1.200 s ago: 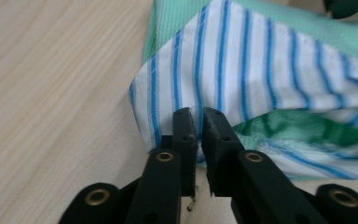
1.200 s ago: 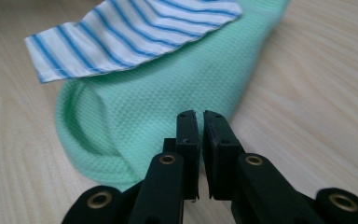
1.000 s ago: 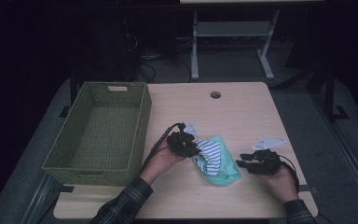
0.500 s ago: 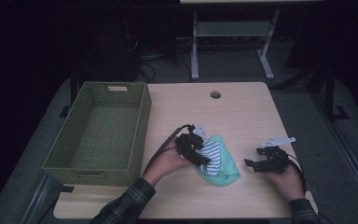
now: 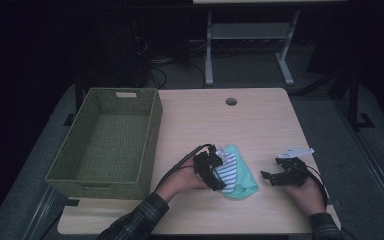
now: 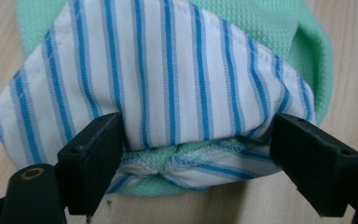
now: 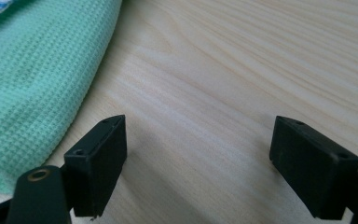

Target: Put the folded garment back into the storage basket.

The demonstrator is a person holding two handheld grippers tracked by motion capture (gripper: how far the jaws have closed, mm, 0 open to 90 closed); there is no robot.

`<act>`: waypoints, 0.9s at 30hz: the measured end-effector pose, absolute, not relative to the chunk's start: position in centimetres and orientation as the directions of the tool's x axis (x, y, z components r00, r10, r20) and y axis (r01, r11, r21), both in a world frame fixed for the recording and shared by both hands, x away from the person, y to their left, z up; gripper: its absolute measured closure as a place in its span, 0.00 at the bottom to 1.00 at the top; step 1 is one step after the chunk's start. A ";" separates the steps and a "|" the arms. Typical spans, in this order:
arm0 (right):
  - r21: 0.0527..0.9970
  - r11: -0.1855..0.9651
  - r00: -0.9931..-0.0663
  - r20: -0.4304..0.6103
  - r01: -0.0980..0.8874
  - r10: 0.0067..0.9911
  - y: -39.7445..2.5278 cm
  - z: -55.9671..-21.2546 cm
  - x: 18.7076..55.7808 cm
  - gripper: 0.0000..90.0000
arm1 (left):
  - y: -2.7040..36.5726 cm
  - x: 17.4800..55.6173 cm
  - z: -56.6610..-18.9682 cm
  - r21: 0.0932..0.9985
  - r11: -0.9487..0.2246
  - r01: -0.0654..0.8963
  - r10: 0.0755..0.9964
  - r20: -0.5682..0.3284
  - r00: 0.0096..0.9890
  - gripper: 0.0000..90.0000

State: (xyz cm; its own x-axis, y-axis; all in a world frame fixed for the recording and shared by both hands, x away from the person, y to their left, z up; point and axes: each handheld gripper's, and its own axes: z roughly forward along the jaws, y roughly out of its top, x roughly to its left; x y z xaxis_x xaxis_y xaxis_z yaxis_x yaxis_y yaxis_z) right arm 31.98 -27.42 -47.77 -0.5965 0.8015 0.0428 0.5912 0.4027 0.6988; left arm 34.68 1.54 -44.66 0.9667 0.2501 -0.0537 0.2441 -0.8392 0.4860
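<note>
Wooden table carries a woven green basket at its left edge. A folded green cloth with a blue-striped white layer lies near the front, between both hands. Left gripper straddles the striped fold, jaws spread, not clamped. Right gripper stands released over bare wood just beside the cloth.

Woven basket: one
Wooden table: one
Green waffle-knit cloth: one
Blue-and-white striped cloth: one, lying on the green
Hand-held grippers: two, left gripper and right gripper
Plaid sleeve: one
</note>
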 end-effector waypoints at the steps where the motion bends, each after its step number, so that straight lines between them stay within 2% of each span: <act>1: 0.699 0.402 -0.596 0.043 0.592 0.802 -27.4 -47.8 32.0 0.20 | 1.5 34.6 -44.7 0.480 -0.844 0.240 0.247 -0.050 0.968 0.18; 12: 0.701 0.403 -0.596 0.040 0.589 0.802 -27.3 -47.9 31.9 0.19 | 1.7 34.3 -45.4 0.467 -0.865 0.184 0.202 -0.013 0.979 0.16; 16: 0.703 0.407 -0.600 0.034 0.583 0.800 -27.3 -47.9 31.9 0.16 | 1.8 34.2 -45.4 0.468 -0.866 0.177 0.200 -0.002 0.980 0.19; 27: 0.718 0.392 -0.595 0.038 0.574 0.803 -27.2 -48.2 31.9 0.13 | 2.3 34.5 -44.8 0.478 -0.858 0.186 0.214 0.005 0.977 0.56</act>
